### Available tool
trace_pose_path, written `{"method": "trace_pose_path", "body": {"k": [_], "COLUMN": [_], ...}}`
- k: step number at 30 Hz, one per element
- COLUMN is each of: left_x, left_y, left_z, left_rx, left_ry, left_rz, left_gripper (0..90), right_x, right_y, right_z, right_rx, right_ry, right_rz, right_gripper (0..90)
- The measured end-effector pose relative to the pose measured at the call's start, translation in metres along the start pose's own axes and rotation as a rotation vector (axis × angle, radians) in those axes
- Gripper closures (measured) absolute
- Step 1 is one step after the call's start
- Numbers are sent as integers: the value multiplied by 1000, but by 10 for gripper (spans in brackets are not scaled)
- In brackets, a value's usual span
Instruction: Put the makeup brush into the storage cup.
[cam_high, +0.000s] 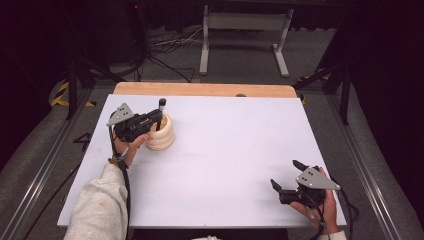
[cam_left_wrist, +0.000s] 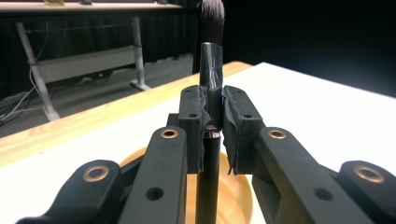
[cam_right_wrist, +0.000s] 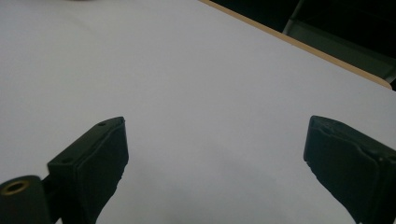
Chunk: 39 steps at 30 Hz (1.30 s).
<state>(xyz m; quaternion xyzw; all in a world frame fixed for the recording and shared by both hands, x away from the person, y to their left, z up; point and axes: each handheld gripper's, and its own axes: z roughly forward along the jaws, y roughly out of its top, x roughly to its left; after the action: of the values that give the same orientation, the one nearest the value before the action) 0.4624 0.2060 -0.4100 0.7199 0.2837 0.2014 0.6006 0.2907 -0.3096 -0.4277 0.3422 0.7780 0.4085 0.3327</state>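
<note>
A black makeup brush (cam_left_wrist: 211, 74) stands upright, bristles up, clamped between the pads of my left gripper (cam_left_wrist: 212, 119). In the high view the left gripper (cam_high: 156, 118) holds the brush (cam_high: 161, 106) over a pale wooden ribbed holder (cam_high: 161, 135) at the table's left. The brush handle runs down into the holder's round opening (cam_left_wrist: 236, 191); its lower end is hidden. My right gripper (cam_high: 286, 175) rests near the table's front right corner, jaws wide apart. In the right gripper view its fingers (cam_right_wrist: 100, 158) frame bare white tabletop.
The white table (cam_high: 225, 150) has a wooden strip (cam_high: 205, 90) along its far edge. Beyond it stand a grey metal frame (cam_high: 245, 35) and cables on the floor. A person's sleeve (cam_high: 100, 205) comes in at the bottom left.
</note>
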Motion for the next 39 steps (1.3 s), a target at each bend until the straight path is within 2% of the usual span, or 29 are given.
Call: {"method": "trace_pose_path", "body": {"k": [8,12,21,39], "left_x": [1,4,3,3], "left_y": [-3,-6,-12,-15], "left_z": [-4,-7,-6,-5], "left_rx": [25,20,61,78], "left_ry": [3,2,9,22], "left_rz": [-5,-31,-9,6], "left_gripper": [787,787,786,785], "right_x": [1,1,0,0], "right_y": [0,0,0,-1], "right_z": [0,0,0,0], "right_rx": [1,3,4,5], "right_ry": [2,2,2,-2], "right_rz": [0,0,-3,-1], "right_gripper": [75,75,75,74]}}
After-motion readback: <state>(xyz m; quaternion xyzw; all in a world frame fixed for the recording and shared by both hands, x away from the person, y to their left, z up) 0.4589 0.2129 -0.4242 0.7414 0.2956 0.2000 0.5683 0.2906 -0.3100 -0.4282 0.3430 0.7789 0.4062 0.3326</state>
